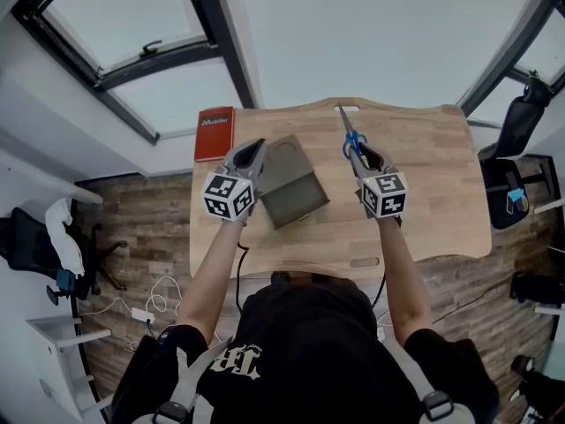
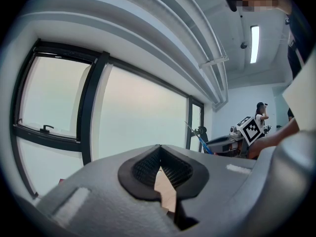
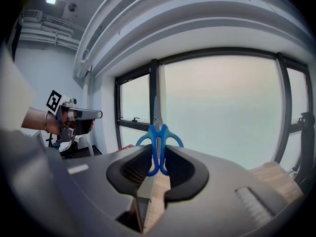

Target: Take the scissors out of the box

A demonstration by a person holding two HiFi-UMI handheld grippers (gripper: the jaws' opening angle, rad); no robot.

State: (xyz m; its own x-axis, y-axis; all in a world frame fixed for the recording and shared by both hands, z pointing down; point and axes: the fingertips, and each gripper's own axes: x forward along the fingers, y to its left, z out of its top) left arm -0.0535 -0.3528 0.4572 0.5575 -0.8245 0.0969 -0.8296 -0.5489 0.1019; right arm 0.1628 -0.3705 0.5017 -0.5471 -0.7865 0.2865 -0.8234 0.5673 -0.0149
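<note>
Right tongs (image 3: pixel 158 158) clamping scissors (image 1: pixel 352 140) by the blue handles, holding them clear of box (image 1: pixel 296 184), above bench (image 1: pixel 428 197). Left tongs (image 2: pixel 160 171) idling beside box, tips together, empty. Removal looking done; set-down perhaps remaining.

The table (image 1: pixel 424 193) is pale honey wood above a dark brown plank floor (image 1: pixel 132 210). On it, the box (image 1: pixel 296 182) is olive-grey. At the table's far left corner lies a red book (image 1: pixel 214 132) with white lettering. The scissors (image 3: pixel 159 147) have bright blue handles and silvery blades. The left gripper (image 1: pixel 252 151) and right gripper (image 1: pixel 364 155) are grey, black inside the jaws, with black-and-white square markers.
</note>
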